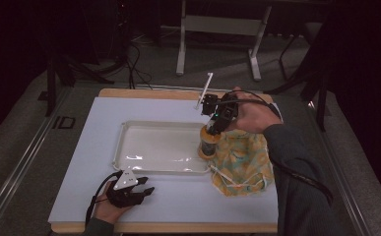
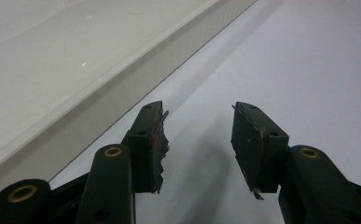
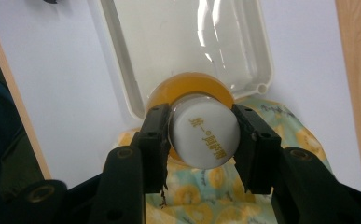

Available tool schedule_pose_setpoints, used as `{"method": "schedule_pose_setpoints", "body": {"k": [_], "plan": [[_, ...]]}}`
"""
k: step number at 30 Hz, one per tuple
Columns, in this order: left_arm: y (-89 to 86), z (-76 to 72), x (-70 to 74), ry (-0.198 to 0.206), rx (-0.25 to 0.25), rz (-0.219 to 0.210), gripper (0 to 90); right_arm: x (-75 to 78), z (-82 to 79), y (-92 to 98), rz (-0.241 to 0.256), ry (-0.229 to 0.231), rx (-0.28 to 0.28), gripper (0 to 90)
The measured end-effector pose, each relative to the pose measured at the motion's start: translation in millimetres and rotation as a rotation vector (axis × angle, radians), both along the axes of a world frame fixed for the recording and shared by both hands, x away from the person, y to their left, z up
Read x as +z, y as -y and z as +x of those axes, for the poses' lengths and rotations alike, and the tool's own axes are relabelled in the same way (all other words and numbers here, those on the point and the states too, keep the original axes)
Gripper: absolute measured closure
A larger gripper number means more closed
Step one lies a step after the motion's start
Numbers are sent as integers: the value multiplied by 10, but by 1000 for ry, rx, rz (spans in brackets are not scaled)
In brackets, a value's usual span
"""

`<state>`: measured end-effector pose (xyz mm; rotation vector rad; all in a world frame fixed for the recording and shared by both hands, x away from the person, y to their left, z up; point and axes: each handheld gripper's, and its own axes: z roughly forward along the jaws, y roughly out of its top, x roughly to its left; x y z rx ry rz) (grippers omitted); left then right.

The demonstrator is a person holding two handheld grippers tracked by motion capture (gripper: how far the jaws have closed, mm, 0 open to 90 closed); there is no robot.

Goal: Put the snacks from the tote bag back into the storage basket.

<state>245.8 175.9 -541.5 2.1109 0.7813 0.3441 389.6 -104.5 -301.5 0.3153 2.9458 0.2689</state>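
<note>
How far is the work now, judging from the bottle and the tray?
Done: the right claw is shut on the bottle by its white cap. In hand: the bottle is at the tray corner, beside the patterned cloth. Left: setting it down; the left claw waits open.

left gripper (image 2: 197,140): 2 black jaws on black arms; brass-ringed holes at the arm joints; small dark screw holes in the jaw blocks
left jaw pads (image 2: 157,144): dark lining, ragged and frayed at the edges, a small red mark on 1 pad
left gripper top: grey three-cornered plate (image 1: 125,180) with small dark dots; black cable (image 1: 95,194) looping beside the wrist
right gripper (image 3: 201,135): 2 black jaws, brass-ringed pivot holes, screw holes in each block, frayed pad edge low on 1 jaw
right gripper body (image 1: 221,114): black, boxy, a small green light; black cable arching over the hand
sleeves: dark grey-blue long sleeve (image 1: 296,177) on the right arm; dark cuff (image 1: 97,227) at the left wrist
</note>
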Motion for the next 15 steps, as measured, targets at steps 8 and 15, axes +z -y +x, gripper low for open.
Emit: {"method": "schedule_pose_setpoints", "body": {"k": [8, 15], "plan": [[-2, 2, 1, -1, -2, 1, 540, -144, 5, -60, 31, -21, 2, 590], [-2, 3, 1, -3, 0, 1, 541, -279, -15, -119, 40, -27, 3, 590]]}}
